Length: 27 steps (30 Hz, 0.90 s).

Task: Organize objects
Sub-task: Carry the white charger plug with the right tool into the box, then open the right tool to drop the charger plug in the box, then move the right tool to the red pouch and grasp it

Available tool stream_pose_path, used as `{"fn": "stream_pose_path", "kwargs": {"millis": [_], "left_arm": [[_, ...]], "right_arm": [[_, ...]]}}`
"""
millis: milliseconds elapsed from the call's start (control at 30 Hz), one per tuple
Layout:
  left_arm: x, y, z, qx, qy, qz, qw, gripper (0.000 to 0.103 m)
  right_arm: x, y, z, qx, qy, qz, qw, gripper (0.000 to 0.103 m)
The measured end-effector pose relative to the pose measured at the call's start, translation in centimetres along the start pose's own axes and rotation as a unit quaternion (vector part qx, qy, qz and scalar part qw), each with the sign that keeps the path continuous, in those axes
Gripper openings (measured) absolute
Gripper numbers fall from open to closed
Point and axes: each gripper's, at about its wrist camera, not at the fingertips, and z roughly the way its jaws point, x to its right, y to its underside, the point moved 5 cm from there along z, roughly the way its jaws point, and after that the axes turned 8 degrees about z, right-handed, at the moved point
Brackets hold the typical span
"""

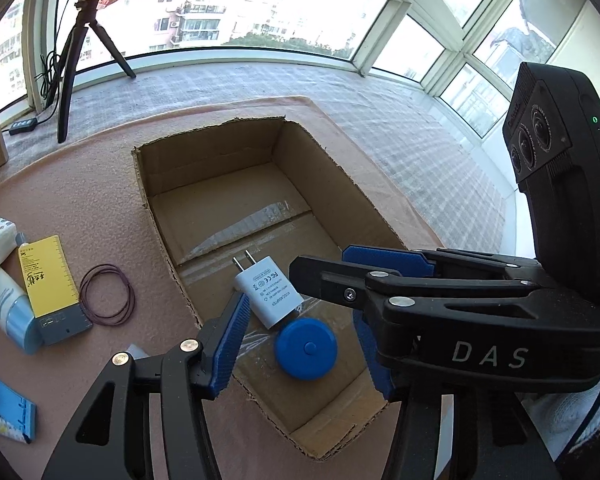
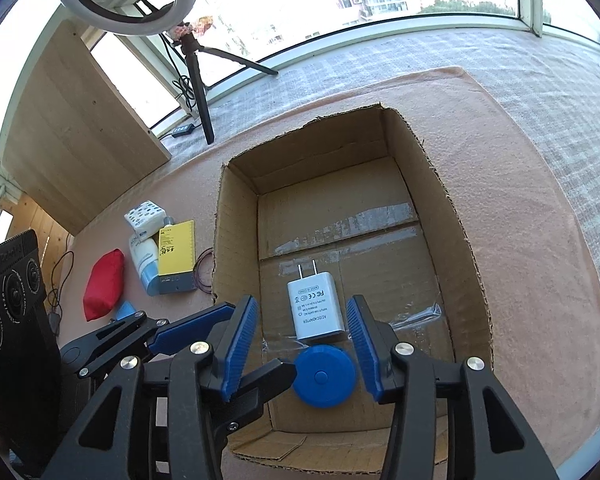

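Observation:
An open cardboard box (image 1: pixel 204 168) (image 2: pixel 236 216) sits on the pink mat. On its floor lies a white AC adapter (image 1: pixel 270 294) (image 2: pixel 316 308), prongs pointing to the far wall. A round blue tape measure (image 1: pixel 306 348) (image 2: pixel 324 376) lies right against its near end. My left gripper (image 1: pixel 300 312) hangs open over the box's near left part. My right gripper (image 2: pixel 302 304) also stands open, above the adapter and the tape measure, holding nothing. The two grippers are close together, side by side.
Left of the box lie a yellow box (image 1: pixel 48 276) (image 2: pixel 176 254), a white and blue tube (image 1: pixel 8 304) (image 2: pixel 146 264), a tissue pack (image 2: pixel 146 216), thin hair ties (image 1: pixel 106 294), a red pouch (image 2: pixel 104 284) and a blue item (image 1: pixel 10 406). A tripod (image 2: pixel 198 88) stands behind.

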Motion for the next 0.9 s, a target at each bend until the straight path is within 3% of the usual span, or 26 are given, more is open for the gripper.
{"fn": "stream_pose_path", "kwargs": {"millis": [233,567,700,900], "left_arm": [[-1.6,1.7,-2.9,0.011,-0.013,-0.012,0.9998,0.058],[-7.8,5.6,-9.2,0.032,-0.056,-0.064,0.9959,0.058],[-11.3,8.1,-12.2,0.04,-0.08,-0.092,0.9917,0.059],[-17.3,12.3,-16.8,0.05,-0.119,-0.149,0.9804,0.059]], "right_arm": [[-1.4,0.9,-0.4,0.016,-0.008,-0.003,1.0,0.044],[-6.6,2.5,-0.9,0.053,-0.028,-0.047,0.997,0.044],[-8.5,3.0,-0.4,0.046,-0.045,-0.051,0.997,0.052],[-10.9,4.2,0.4,0.025,-0.053,-0.066,0.996,0.053]]}}
